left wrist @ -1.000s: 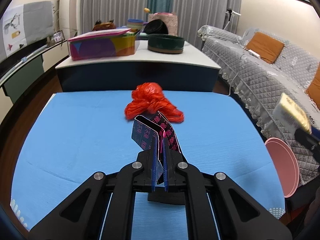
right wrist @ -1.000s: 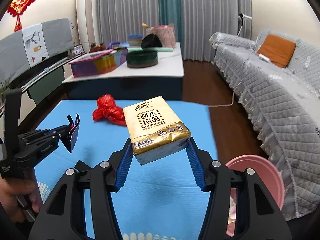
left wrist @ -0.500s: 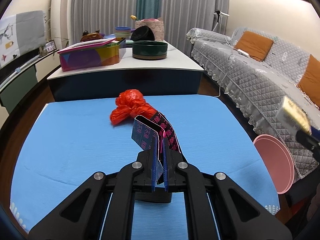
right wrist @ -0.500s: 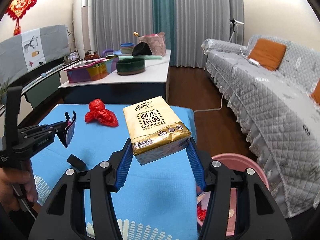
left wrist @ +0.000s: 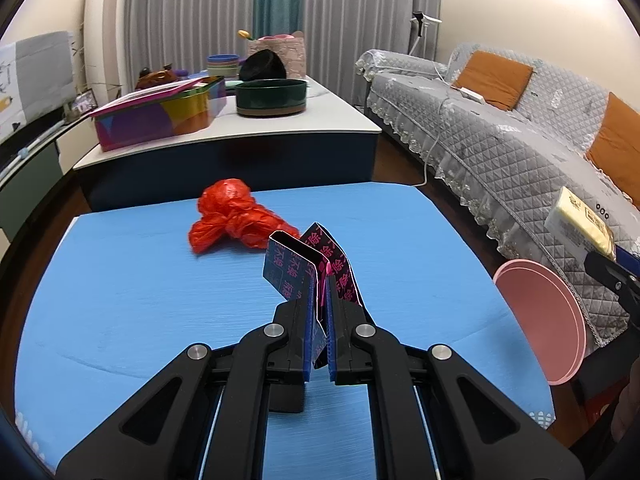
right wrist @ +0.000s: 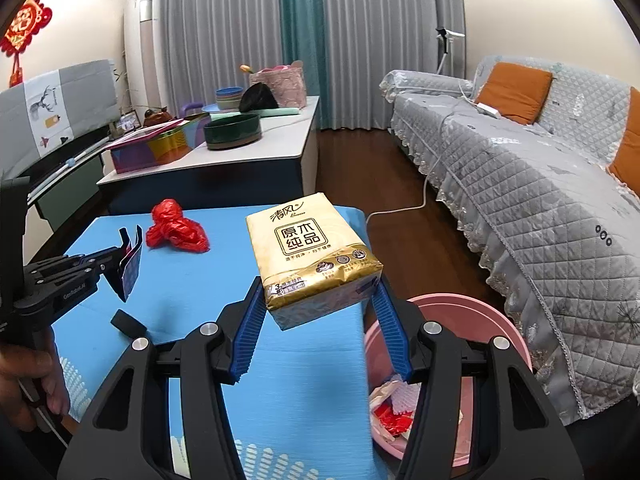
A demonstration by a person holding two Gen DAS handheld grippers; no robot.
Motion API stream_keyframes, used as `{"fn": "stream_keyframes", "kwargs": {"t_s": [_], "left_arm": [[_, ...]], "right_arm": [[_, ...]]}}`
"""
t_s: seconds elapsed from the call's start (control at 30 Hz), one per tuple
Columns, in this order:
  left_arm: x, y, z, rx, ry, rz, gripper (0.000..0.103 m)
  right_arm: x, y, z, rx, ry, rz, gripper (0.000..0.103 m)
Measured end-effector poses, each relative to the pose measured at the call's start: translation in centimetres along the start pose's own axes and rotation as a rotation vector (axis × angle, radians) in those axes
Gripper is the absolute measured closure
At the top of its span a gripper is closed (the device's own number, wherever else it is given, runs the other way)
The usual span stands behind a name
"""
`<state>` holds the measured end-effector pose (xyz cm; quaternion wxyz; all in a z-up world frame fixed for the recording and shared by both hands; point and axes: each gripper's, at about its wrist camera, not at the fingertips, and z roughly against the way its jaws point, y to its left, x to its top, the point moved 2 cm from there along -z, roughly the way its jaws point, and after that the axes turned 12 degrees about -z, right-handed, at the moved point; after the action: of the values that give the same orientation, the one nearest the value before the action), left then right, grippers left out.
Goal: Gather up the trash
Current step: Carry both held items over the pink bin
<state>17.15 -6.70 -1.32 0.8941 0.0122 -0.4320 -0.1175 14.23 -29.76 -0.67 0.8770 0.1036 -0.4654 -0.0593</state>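
While the left hand-held gripper [left wrist: 319,312] hangs above the blue-covered tabletop [left wrist: 120,288], its blue-padded jaws are pressed together on a flattened dark-blue cardboard carton printed with pink characters [left wrist: 298,268], which stands up out of the grip with its open end tilted away. From the right wrist view the same left hand-held gripper [right wrist: 116,258] appears at the left edge, carried by a bare hand [right wrist: 28,384], with the carton [right wrist: 130,266] clear of the surface. Just beyond the carton a crumpled red plastic bag [left wrist: 234,220] lies on the tabletop, apart from both tools; it sits toward the far side of the blue cover [right wrist: 176,230]. A small black block [right wrist: 127,323] rests on the blue surface below the left tool.

The right hand-held gripper [right wrist: 320,320] is clamped on a gold-wrapped soft pack of tissues with Chinese lettering [right wrist: 312,256], squeezing its near end between the blue ridged pads [right wrist: 250,332] so the pack juts forward and upward. It is held over the right edge of the tabletop, beside a round pink plastic basin [right wrist: 480,312] that stands lower, between the tabletop and a grey quilted sofa [right wrist: 540,184]. Inside the basin, white and red scraps [right wrist: 394,408] are visible. In the left wrist view the tissue pack [left wrist: 578,224] shows at the far right, above the pink basin [left wrist: 548,320].
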Motion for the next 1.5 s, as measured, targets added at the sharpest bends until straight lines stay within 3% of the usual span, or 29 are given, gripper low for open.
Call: {"fn": "stream_keyframes", "kwargs": {"t_s": [1.5], "left_arm": [[3.1,-13.6,-1.1,-0.196,-0.067,-0.174,0.098]], "right_arm": [[0.0,-12.7,3.4,-0.214,-0.054,-0.158,0.049]]}}
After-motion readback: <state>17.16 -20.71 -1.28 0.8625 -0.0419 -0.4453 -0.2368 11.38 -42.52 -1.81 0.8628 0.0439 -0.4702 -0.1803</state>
